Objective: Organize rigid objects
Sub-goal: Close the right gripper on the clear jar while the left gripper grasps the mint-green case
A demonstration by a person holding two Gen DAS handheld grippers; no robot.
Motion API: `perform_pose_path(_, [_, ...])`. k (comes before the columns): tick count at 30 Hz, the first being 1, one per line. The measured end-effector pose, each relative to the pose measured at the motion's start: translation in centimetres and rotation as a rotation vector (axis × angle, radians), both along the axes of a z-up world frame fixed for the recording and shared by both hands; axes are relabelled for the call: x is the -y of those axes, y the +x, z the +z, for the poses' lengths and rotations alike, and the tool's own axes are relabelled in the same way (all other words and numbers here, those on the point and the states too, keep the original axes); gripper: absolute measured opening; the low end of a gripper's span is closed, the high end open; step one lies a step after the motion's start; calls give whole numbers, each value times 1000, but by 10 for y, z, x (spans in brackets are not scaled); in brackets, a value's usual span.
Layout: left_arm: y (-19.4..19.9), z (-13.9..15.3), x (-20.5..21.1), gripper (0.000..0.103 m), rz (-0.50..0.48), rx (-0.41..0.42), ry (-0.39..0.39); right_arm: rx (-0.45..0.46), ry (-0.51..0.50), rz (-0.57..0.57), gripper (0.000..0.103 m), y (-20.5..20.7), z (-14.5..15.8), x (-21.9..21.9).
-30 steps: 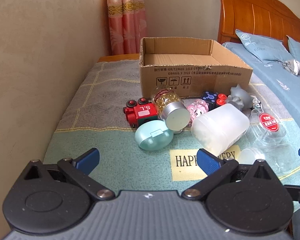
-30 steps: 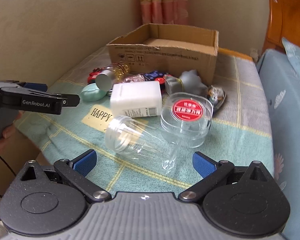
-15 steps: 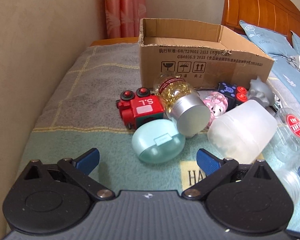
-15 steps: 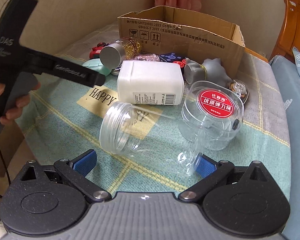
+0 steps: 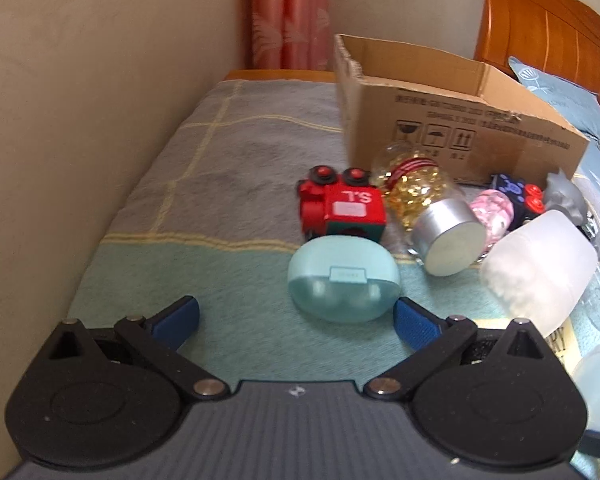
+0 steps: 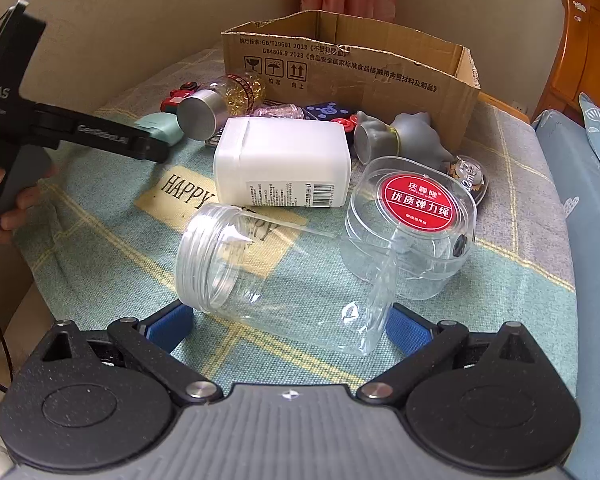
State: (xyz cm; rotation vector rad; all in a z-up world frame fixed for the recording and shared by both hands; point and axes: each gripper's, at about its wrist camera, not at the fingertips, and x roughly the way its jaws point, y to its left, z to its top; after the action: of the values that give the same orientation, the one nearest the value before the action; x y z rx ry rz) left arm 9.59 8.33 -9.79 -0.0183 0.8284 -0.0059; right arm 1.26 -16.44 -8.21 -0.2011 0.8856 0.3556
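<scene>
An open cardboard box (image 5: 452,120) stands at the back of the cloth-covered table; it also shows in the right wrist view (image 6: 352,64). In front of it lie a teal oval case (image 5: 344,280), a red toy train (image 5: 340,208), a gold-filled jar with a silver lid (image 5: 432,208), a white plastic bottle (image 6: 280,160) and a clear jar (image 6: 276,272) on its side. My left gripper (image 5: 296,316) is open, its fingers just short of the teal case. My right gripper (image 6: 288,326) is open, with the clear jar lying between its fingers.
A clear round tub with a red label (image 6: 412,224), a grey toy (image 6: 404,140), a pink globe (image 5: 496,212) and a black-and-red toy (image 5: 516,196) crowd the box's front. A wall runs along the left. A bed with a wooden headboard (image 5: 548,40) lies to the right.
Both grippers have moved forward and lower. The left one has closed in on the teal case; the right one now has the clear jar between its open fingers.
</scene>
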Motion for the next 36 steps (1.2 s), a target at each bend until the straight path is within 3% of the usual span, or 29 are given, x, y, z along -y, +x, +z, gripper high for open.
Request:
perform_pose_path(5, [1, 0, 6, 102, -27, 17, 29, 8, 1, -7, 103, -1, -1, -1])
perform_pose_path(12, [13, 0, 17, 101, -80, 12, 3, 10, 2, -24, 103, -1, -2, -3])
perform_pose_path(22, [13, 5, 21, 84, -178, 25, -13, -2, 37, 16, 103, 7, 5, -14])
perform_pose_path(26, [15, 5, 24, 82, -184, 30, 9, 7, 35, 17, 103, 11, 9, -21])
perform_pose_path(34, [13, 9, 17, 60, -179, 28, 19, 21, -39, 31, 95, 8, 7, -25])
perform_pose_path(36, [13, 10, 16, 60, -179, 23, 16, 24, -44, 39, 95, 7, 8, -24])
